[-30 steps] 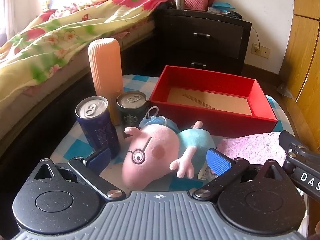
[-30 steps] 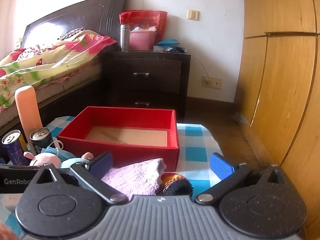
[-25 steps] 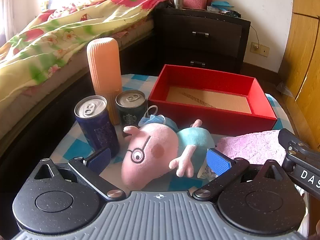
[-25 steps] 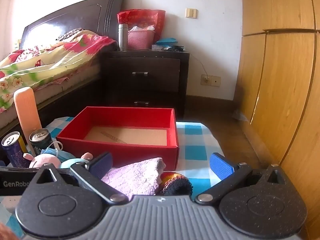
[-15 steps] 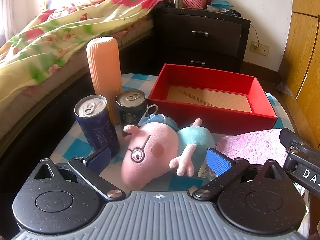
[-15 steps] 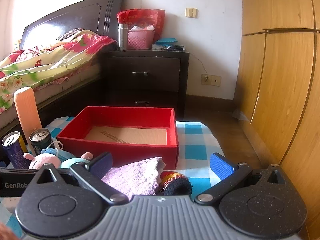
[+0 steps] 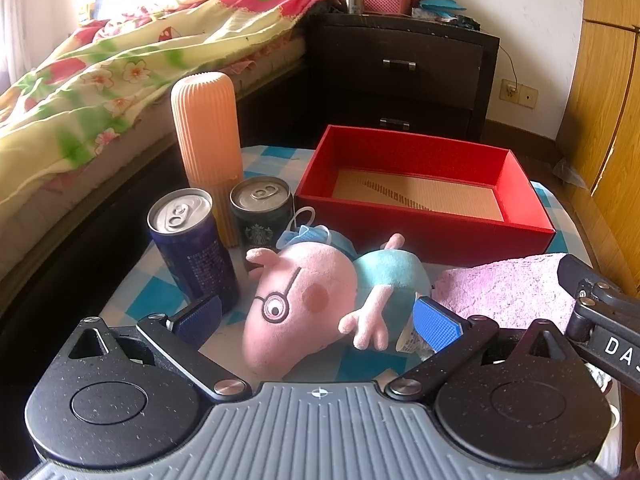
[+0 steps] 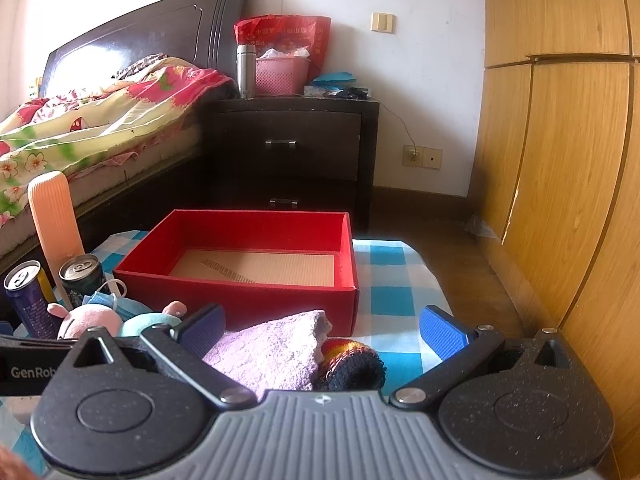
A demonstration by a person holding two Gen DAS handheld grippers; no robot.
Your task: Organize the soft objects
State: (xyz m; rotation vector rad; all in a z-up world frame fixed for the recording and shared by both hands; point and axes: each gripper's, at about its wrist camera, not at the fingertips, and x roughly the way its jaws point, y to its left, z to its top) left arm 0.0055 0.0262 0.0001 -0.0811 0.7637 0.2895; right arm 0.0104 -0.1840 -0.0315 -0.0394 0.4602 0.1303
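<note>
Bedroom surroundings frame the left wrist view: a bed with a floral quilt [image 7: 132, 68] on the left, a dark nightstand [image 7: 404, 76] behind, and a blue-and-white checked tablecloth [image 7: 160, 300] below. On it the left gripper [image 7: 318, 318] has its blue-padded fingers spread wide, holding nothing, with the pink pig plush [image 7: 316, 300] lying on its side between them, head toward the camera. A blue face mask [image 7: 308, 236] sits just behind the plush. To the left stand a purple can [image 7: 192, 248], a dark green can [image 7: 262, 212] and a tall ribbed peach container [image 7: 208, 148]. An open red box [image 7: 428, 192], with nothing inside, lies beyond the plush, and a folded pink towel [image 7: 504, 292] rests at the right, beside part of the other gripper. From the right wrist view, the right gripper [image 8: 320, 332] is likewise wide open and grips nothing; the pink towel [image 8: 272, 352] and a striped knit item with a dark cuff [image 8: 352, 364] lie between its fingers, in front of the red box [image 8: 248, 280]. A wooden wardrobe [image 8: 560, 160] fills the right side, and the plush [image 8: 92, 320] shows at the far left.
</note>
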